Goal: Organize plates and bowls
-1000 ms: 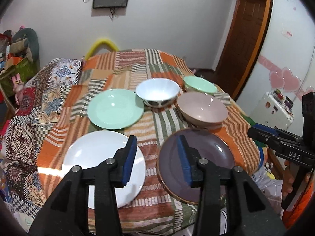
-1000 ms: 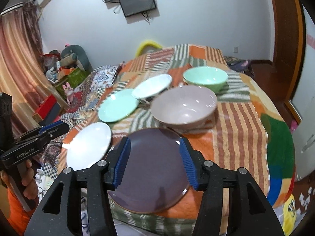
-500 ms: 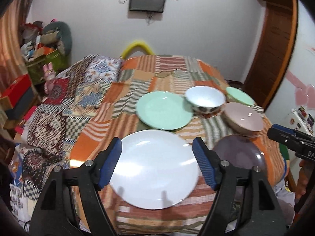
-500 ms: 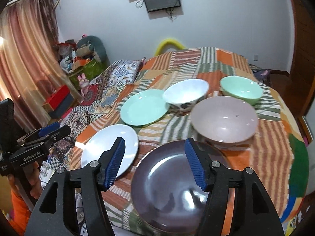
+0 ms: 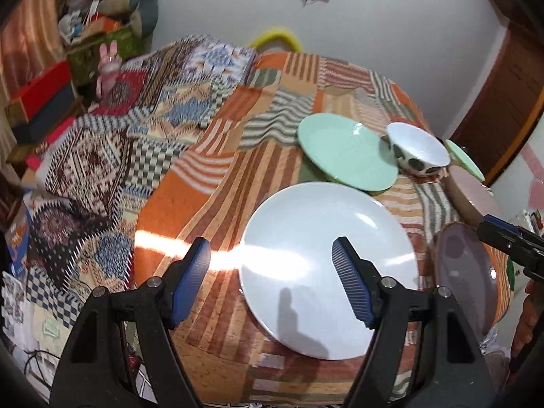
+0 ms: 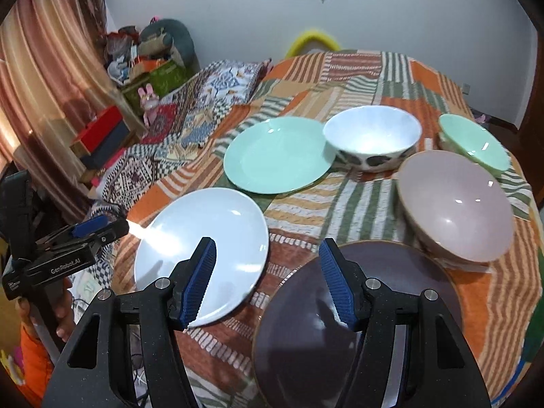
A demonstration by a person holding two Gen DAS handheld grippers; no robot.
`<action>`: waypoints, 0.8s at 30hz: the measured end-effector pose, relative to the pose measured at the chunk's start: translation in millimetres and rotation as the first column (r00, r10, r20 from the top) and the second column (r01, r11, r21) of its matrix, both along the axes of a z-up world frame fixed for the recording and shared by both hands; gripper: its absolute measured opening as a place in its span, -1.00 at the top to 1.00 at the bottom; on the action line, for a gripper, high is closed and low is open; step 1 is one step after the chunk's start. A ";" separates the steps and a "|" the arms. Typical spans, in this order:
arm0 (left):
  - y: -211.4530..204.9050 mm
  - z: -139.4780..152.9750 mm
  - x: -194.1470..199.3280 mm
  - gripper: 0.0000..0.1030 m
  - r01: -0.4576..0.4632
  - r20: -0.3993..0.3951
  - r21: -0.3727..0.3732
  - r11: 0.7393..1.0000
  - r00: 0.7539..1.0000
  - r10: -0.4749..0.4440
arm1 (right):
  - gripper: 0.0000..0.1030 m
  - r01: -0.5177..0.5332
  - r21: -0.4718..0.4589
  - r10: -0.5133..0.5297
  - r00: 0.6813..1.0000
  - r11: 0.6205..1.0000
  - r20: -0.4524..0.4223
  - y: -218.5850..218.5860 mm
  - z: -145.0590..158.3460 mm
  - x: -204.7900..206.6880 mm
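On the round table lie a white plate (image 5: 326, 265) (image 6: 204, 251), a mint green plate (image 5: 346, 151) (image 6: 278, 154) and a dark purple plate (image 6: 353, 326) (image 5: 465, 272). Behind stand a white spotted bowl (image 6: 372, 137) (image 5: 416, 149), a pink bowl (image 6: 455, 204) and a small green bowl (image 6: 474, 142). My left gripper (image 5: 272, 282) is open and empty, above the white plate's near left edge. My right gripper (image 6: 267, 284) is open and empty, above the gap between the white and purple plates.
A patchwork striped cloth (image 6: 357, 81) covers the table. A patterned blanket (image 5: 102, 142) drapes to the left. Boxes and toys (image 6: 142, 78) are piled by the curtain at the far left. A wooden door (image 5: 510, 85) is at the right.
Both grippers have swung left and opened wider. The left now faces the white plate's left edge; the right has moved from over the purple plate toward the gap beside the white plate.
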State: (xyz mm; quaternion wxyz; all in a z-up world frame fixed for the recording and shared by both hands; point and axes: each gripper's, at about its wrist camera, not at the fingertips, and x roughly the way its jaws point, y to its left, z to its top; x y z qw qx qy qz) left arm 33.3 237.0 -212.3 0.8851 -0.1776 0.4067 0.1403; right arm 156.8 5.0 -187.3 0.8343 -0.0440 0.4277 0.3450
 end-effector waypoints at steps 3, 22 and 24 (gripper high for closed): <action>7.6 -10.7 4.3 -0.43 -0.007 -0.017 -0.019 1.000 1.000 0.007 | -0.15 -0.012 -0.020 0.012 1.000 1.000 -0.023 11.7 -8.6 3.9; 27.7 -51.2 17.6 0.27 0.024 -0.046 -0.097 0.995 0.999 -0.028 | 0.30 -0.076 -0.146 0.056 0.989 0.986 -0.139 48.9 -58.8 26.8; 27.1 -53.8 18.8 0.36 0.034 -0.047 -0.108 0.994 0.998 -0.039 | 0.32 -0.082 -0.152 0.060 0.987 0.985 -0.147 50.4 -61.3 27.4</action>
